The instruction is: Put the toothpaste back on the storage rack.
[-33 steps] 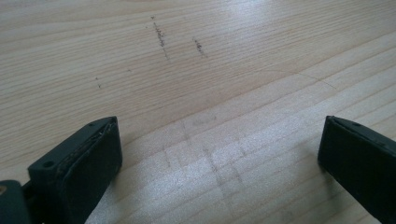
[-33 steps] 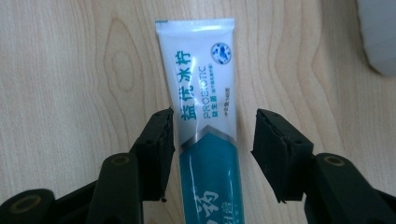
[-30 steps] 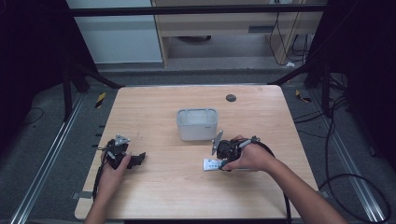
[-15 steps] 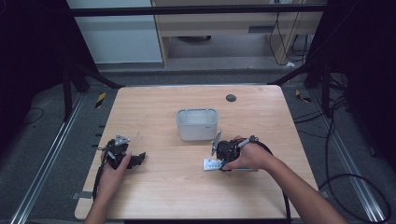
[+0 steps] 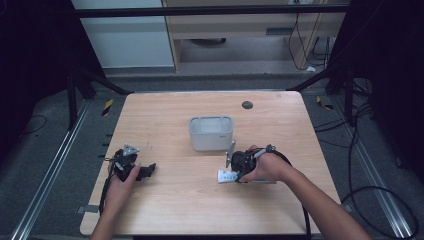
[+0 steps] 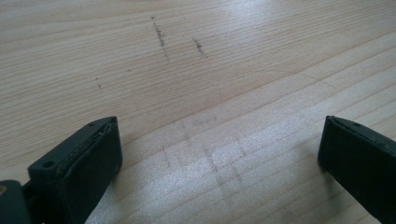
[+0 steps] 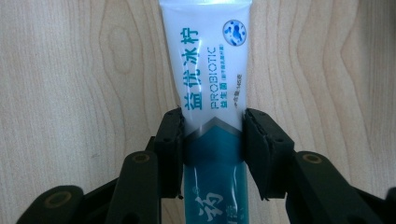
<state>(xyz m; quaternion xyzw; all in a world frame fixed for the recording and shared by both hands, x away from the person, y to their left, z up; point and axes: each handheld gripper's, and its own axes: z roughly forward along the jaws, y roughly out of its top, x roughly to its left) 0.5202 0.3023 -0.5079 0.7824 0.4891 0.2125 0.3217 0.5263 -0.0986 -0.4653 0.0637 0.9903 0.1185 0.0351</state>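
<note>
A white and teal toothpaste tube (image 7: 212, 70) lies flat on the wooden table (image 5: 170, 125), right of the middle (image 5: 225, 176). My right gripper (image 7: 212, 123) points down on it, and its jaws have just been closing. Both pads (image 7: 172, 140) touch the tube's sides at the line where white meets teal. In the high view the right gripper (image 5: 237, 172) sits over the tube's right part, under the person's hand. My left gripper (image 5: 148, 170) rests at the table's left, its jaws open over bare wood (image 6: 219, 140).
A white rectangular container (image 5: 211, 132) stands at the table's middle, just behind the right gripper. A small dark round disc (image 5: 246, 104) lies near the far edge. Cables trail from both grippers toward the near edge.
</note>
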